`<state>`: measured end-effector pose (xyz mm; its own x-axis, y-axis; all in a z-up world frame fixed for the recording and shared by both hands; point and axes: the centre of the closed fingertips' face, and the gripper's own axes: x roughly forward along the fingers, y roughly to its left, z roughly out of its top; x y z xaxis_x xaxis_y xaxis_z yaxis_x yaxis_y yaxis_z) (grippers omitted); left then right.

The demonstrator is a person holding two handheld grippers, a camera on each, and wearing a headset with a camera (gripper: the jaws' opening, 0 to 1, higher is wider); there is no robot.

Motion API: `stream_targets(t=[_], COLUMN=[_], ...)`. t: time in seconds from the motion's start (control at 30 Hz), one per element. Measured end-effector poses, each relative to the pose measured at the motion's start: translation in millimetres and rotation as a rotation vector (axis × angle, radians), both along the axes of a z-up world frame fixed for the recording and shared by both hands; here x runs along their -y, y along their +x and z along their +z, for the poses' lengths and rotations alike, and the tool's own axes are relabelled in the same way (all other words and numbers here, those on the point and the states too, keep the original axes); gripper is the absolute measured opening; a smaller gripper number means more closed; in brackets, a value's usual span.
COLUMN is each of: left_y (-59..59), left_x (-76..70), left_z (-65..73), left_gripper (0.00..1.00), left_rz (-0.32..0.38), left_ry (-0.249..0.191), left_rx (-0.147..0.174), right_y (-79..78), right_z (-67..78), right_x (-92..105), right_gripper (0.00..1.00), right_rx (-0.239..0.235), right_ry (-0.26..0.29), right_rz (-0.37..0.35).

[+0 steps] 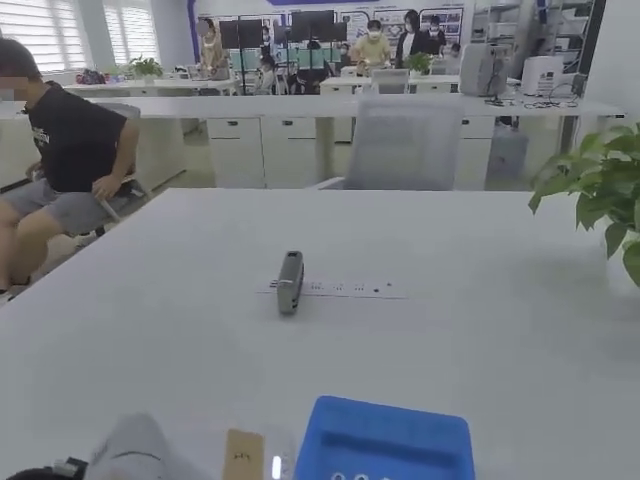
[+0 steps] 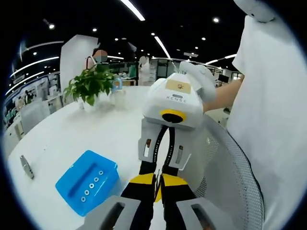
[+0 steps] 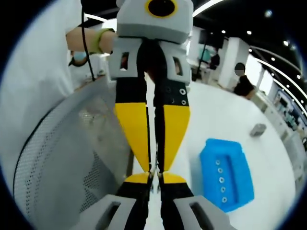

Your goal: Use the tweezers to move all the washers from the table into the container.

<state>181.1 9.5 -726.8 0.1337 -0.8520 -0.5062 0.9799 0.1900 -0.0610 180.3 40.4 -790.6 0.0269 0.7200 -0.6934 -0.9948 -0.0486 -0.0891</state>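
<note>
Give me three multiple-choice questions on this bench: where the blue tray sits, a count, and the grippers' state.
1. Against the grey metal tool, the blue tray lies: A) farther away; B) nearer the person; C) on it.
2. Washers on it: A) two; B) five; C) nine.
3. The left gripper and right gripper are: A) wide open; B) gripping a washer; C) shut, tips meeting.
1B, tray at the head view's near edge; 2B, five in a row; 3C, both pairs of jaws closed.
</note>
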Motion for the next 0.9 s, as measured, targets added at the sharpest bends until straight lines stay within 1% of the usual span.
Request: stream_targets(t=[0.07, 0.1, 0.17, 0.27, 0.33, 0.43, 0.5, 0.53, 0.57, 0.63, 0.67, 0.7, 0.73, 0.77, 0.87, 0.9], left_y=[1.3, 0.4, 0.9, 3.0, 3.9, 4.2, 4.4, 4.8, 6.8, 8.3, 8.4, 9.8, 10.0, 10.4, 11.5, 12.1], left_x=[0.2, -0.1, -0.4, -2.2, -3.2, -3.6, -4.6, -4.9, -5.9, -7.6, -8.0, -9.3, -10.4, -12.1, -16.9, -18.4], left_z=[1.8, 0.6, -2.3, -9.5, -13.6, -19.5, -26.1, -29.0, -34.1, -42.9, -44.5, -49.1, -52.0, -56.0, -63.6, -65.4], left_gripper=[0.0, 0.0, 0.0, 0.0, 0.0, 0.0, 0.0, 0.0, 0.0, 0.0, 0.0, 0.0, 0.0, 0.0, 0.0, 0.0], left_rz=[-0.006, -0.019, -0.031, -0.044, -0.044, -0.055, -0.067, -0.067, -0.062, -0.059, -0.059, -0.057, -0.057, -0.056, -0.049, -0.046], left_ry=[-0.002, 0.005, 0.024, 0.063, 0.081, 0.115, 0.151, 0.164, 0.185, 0.212, 0.218, 0.234, 0.244, 0.257, 0.277, 0.28], left_rx=[-0.004, -0.006, -0.001, 0.002, -0.002, 0.009, 0.022, 0.023, 0.025, 0.018, 0.018, 0.024, 0.023, 0.021, 0.018, 0.017], right_y=[-0.3, 0.3, 0.9, 2.8, 4.3, 6.2, 8.4, 9.4, 10.3, 12.6, 13.5, 14.0, 15.1, 15.7, 16.2, 16.2], right_z=[-1.5, -2.1, -5.5, -10.8, -13.6, -17.5, -21.9, -24.3, -26.8, -33.9, -37.3, -39.6, -41.9, -44.4, -47.8, -48.5], right_x=[2.3, 3.6, 6.7, 11.9, 15.1, 18.6, 20.8, 21.4, 22.0, 22.7, 22.6, 22.6, 22.3, 21.8, 20.3, 19.2], right_gripper=[0.03, 0.03, 0.03, 0.03, 0.04, 0.04, 0.04, 0.04, 0.05, 0.05, 0.05, 0.05, 0.05, 0.05, 0.06, 0.06], right_rx=[-0.002, -0.003, -0.002, -0.015, -0.022, -0.016, -0.008, -0.004, -0.001, 0.009, 0.01, 0.012, 0.012, 0.007, -0.014, -0.036], right_ry=[0.0, 0.0, -0.008, -0.015, -0.017, -0.024, -0.035, -0.04, -0.046, -0.058, -0.063, -0.064, -0.064, -0.062, -0.046, -0.027], right_rz=[-0.012, -0.024, -0.04, -0.076, -0.099, -0.111, -0.114, -0.115, -0.116, -0.115, -0.117, -0.116, -0.119, -0.125, -0.144, -0.163])
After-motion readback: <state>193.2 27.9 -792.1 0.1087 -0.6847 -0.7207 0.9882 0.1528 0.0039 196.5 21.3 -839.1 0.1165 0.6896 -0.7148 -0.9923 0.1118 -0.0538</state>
